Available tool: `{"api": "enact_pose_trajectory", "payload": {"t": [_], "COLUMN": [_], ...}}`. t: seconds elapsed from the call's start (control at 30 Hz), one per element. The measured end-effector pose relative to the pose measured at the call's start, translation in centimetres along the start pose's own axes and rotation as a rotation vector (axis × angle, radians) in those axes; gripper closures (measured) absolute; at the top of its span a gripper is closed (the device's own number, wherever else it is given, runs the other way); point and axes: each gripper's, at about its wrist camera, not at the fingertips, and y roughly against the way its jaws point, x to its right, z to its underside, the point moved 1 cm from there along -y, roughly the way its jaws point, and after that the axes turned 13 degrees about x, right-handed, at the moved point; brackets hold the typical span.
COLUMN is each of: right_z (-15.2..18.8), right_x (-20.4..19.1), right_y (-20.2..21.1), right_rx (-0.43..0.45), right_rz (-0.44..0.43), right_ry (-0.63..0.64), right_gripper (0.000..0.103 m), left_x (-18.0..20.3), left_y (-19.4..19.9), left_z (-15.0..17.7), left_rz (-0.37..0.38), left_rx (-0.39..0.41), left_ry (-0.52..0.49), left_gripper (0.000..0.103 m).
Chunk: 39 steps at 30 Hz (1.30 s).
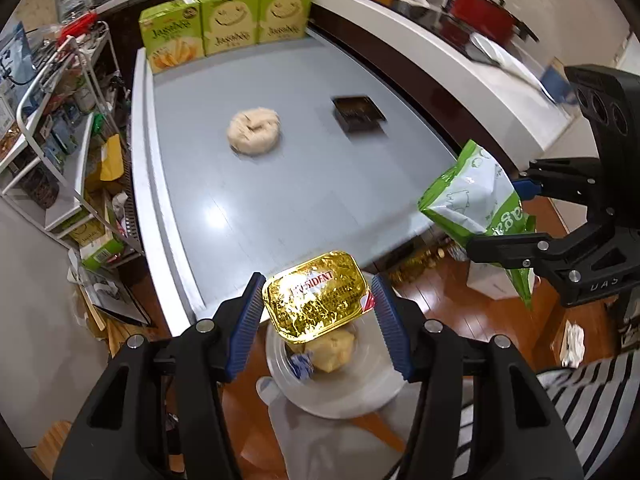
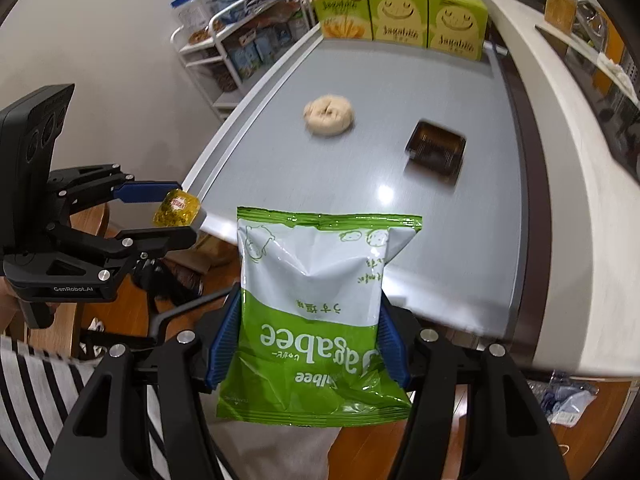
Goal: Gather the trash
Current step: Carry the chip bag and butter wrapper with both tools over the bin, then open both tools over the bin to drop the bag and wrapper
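left tool (image 1: 318, 312) clamps butter pack (image 1: 316, 294) | right tool (image 2: 308, 340) clamps bag (image 2: 316, 312) | both carried off surface (image 1: 256, 184), probably toward a bin

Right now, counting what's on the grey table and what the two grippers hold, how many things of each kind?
Green Jagabee boxes, standing in a row at the table's far end: 3
Bagel on the table: 1
Dark plastic tray on the table: 1
Gold foil butter tub in the left gripper: 1
Jagabee snack bag in the right gripper: 1
Total: 7
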Motion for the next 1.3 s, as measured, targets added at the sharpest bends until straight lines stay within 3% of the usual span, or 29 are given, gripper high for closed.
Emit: {"api": "enact_pose_trajectory", "payload": {"t": [0.37, 0.77, 1.0, 1.3], "right_z": [5.3, 10.2, 11.2, 11.8], "right_x": [-1.9, -1.6, -1.0, -0.5], "right_y": [-1.3, -7.2, -10.3, -11.0], "right_rx": [-0.131, -0.257, -0.297, -0.312], "right_rz": [-0.023, 0.005, 0.025, 0.03], "right_ry": [0.033, -0.007, -0.061, -0.076], "right_gripper": [0.044, 0.044, 0.044, 0.044], "left_x": [2.6, 2.2, 1.4, 1.4], "left_y": [-0.9, -5.4, -7.9, -9.0], "left_z": [5.0, 9.6, 10.8, 10.5], "left_rz": [0.05, 0.054, 0.035, 0.027], "left_rx": [-0.112, -0.236, -0.272, -0.28], "left_ry": [-0.043, -0.035, -0.015, -0.014], "left_gripper": [0.048, 0.048, 0.048, 0.048]}}
